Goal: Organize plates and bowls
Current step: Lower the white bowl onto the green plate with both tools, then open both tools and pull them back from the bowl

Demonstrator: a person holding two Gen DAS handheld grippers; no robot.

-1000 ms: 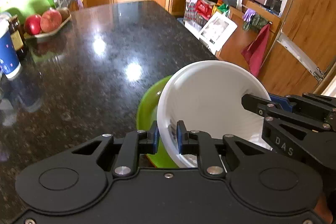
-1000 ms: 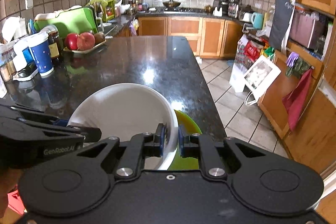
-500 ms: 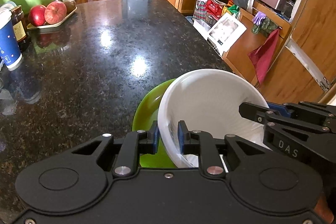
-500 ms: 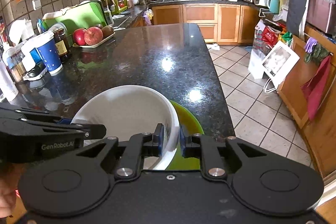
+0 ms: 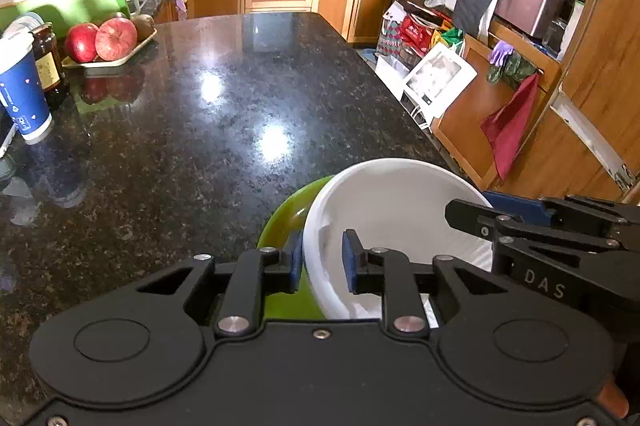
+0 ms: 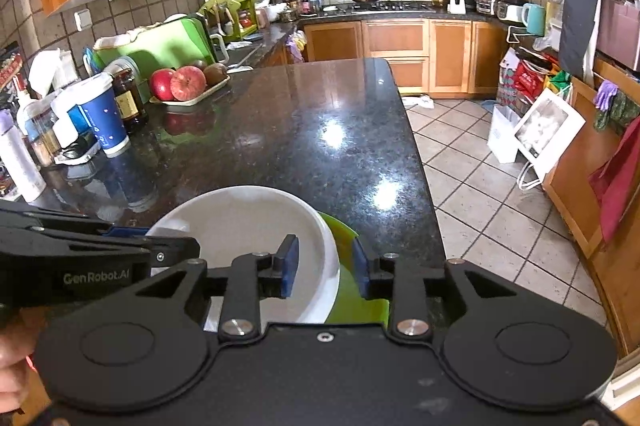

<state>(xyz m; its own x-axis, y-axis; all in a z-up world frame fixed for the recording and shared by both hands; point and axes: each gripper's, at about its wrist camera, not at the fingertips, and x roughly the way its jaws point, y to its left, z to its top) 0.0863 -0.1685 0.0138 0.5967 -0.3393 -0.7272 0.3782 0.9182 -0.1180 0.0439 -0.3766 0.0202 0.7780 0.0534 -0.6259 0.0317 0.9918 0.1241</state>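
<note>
On near edge of black granite counter (image 5: 200,146), left gripper (image 5: 320,258) and right gripper (image 6: 324,262), both with jaws opening astride opposite rims of white bowl (image 5: 400,210), pads clear of it, bowl nested in green plate (image 5: 288,214), beyond, blue paper cup (image 6: 102,122), apples on tray (image 6: 180,84).

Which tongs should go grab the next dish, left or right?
Probably left. Both tongs are opening off the round white bowl sitting in the green plate. The left tongs are on the open black granite counter side; the right tongs are nearer its edge.
</note>
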